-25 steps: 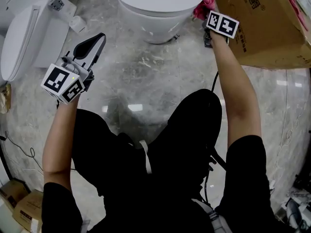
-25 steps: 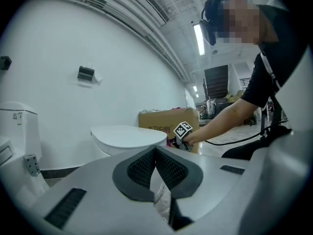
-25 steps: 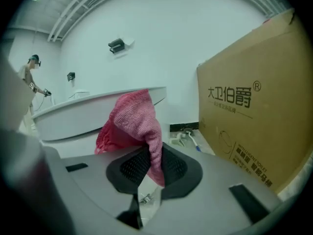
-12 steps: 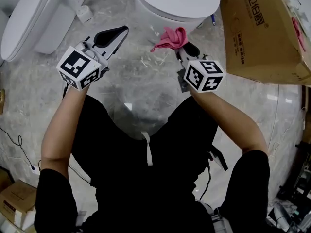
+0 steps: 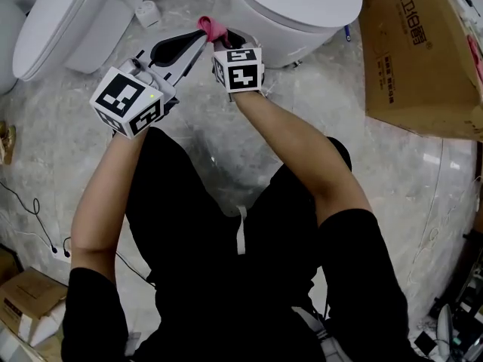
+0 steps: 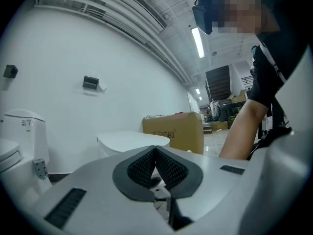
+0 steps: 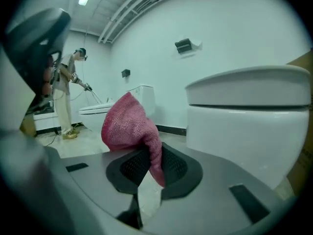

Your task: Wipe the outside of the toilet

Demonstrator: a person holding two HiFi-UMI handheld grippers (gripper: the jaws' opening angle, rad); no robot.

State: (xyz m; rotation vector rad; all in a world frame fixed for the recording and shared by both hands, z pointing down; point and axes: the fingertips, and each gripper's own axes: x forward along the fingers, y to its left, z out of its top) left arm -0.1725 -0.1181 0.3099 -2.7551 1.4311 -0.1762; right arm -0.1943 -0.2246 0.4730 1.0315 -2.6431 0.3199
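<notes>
Near the toilet (image 5: 298, 6), my right gripper (image 7: 155, 163) clamped the cloth (image 7: 128, 124); my left gripper (image 6: 155, 151), also near the toilet, was closed on nothing.

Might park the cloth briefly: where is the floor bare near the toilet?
Bare grey marble floor lies between the white closed-lid toilet, the brown cardboard box and the person's right arm. Crowded: the gap toward the second white toilet, where the shut left gripper and the right gripper holding the pink knitted cloth sit.
</notes>
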